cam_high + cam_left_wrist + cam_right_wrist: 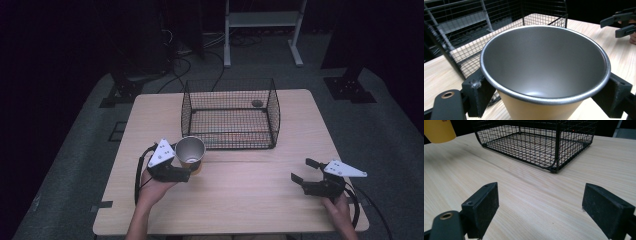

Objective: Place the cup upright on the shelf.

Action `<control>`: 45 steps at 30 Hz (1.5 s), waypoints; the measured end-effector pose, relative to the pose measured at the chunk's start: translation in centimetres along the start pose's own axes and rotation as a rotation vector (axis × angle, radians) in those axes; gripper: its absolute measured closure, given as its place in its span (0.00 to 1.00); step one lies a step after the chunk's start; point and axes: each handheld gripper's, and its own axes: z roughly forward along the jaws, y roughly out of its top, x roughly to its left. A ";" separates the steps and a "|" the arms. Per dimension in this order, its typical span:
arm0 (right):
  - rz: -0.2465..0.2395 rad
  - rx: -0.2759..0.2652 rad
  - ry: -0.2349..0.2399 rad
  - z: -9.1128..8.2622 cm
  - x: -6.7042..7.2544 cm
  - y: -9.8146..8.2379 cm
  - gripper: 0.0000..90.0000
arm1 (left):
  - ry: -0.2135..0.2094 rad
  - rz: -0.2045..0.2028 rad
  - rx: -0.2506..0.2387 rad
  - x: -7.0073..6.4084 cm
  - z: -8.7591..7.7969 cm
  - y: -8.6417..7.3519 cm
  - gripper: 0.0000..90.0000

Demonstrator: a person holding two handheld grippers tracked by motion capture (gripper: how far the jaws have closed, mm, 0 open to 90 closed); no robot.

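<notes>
- Your high view looks forward and down over the whole table (235,195).
- Your left gripper view sits close above the cup (544,75).
- Your right gripper view looks low across the table; all three views share the basket (536,142).

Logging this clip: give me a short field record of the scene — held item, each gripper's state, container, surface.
held item: cup, yellow outside, grey inside, upright, empty
left gripper: shut on the cup, jaws on both sides below its rim
right gripper: open, nothing between the jaws, near the table's right edge
container: wire basket, black, open top, beyond the cup; a small dark round thing shows at its back
surface: wooden table
</notes>
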 end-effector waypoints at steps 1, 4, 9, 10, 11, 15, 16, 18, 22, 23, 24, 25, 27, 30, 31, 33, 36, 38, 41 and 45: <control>0.001 0.000 0.000 0.0 0.0 0.0 0.14 | -0.004 0.004 0.001 -0.1 0.1 0.2 0.16; 0.004 -0.001 0.000 0.0 0.0 0.0 0.14 | -0.014 0.020 0.000 -0.2 0.5 0.8 0.16; 0.004 0.000 0.001 0.0 0.0 0.0 0.14 | -0.029 0.033 -0.003 -0.4 1.1 1.7 0.16; 0.006 -0.001 0.001 0.0 0.0 0.0 0.14 | -0.033 0.040 -0.003 -0.5 1.3 1.9 0.16; 0.006 -0.002 0.000 0.0 -0.1 0.0 0.14 | -0.036 0.045 -0.001 -0.5 1.4 2.1 0.16; 0.000 0.000 0.000 0.0 0.0 0.0 0.14 | -0.049 0.055 0.000 -0.5 2.0 2.9 0.16; 0.003 0.000 -0.001 0.0 0.0 0.0 0.14 | -0.052 0.055 0.000 -0.5 2.2 3.1 0.16; 0.007 -0.002 -0.001 0.0 -0.1 0.0 0.14 | -0.064 0.058 0.003 -0.5 2.4 3.5 0.16; 0.003 -0.003 0.000 0.0 0.0 0.0 0.14 | -0.084 0.052 -0.011 -0.3 3.0 4.3 0.16; 0.004 -0.002 0.000 0.0 0.0 0.0 0.14 | -0.090 0.051 -0.012 -0.2 3.1 4.5 0.16; 0.006 -0.002 0.000 0.0 0.0 0.0 0.14 | -0.091 0.054 -0.008 -0.2 3.3 4.7 0.16; 0.008 -0.003 -0.001 0.0 -0.1 0.0 0.14 | -0.092 0.057 -0.005 -0.2 3.4 4.8 0.16; 0.010 -0.002 -0.002 0.0 -0.1 0.0 0.14 | -0.099 0.063 -0.003 -0.1 3.8 5.3 0.16; 0.006 -0.002 -0.001 0.0 0.0 0.0 0.14 | -0.104 0.063 0.000 0.0 4.2 5.7 0.16; 0.005 -0.003 -0.001 0.0 -0.1 0.0 0.14 | -0.106 0.062 0.002 0.0 4.4 5.8 0.16; 0.012 -0.003 -0.001 0.0 -0.1 0.0 0.14 | -0.105 0.069 0.004 0.1 4.6 6.1 0.16; 0.012 -0.003 0.001 0.0 -0.1 0.0 0.14 | -0.112 0.070 0.004 0.3 5.0 6.6 0.16; 0.009 -0.005 0.002 0.0 0.0 0.0 0.14 | -0.119 0.064 0.002 0.3 5.3 6.9 0.16; 0.013 -0.007 0.003 0.0 -0.1 0.0 0.14 | -0.128 0.070 0.024 0.5 5.9 7.5 0.16; 0.008 -0.008 0.003 0.0 -0.1 0.0 0.14 | -0.140 0.061 0.023 0.9 6.5 8.1 0.16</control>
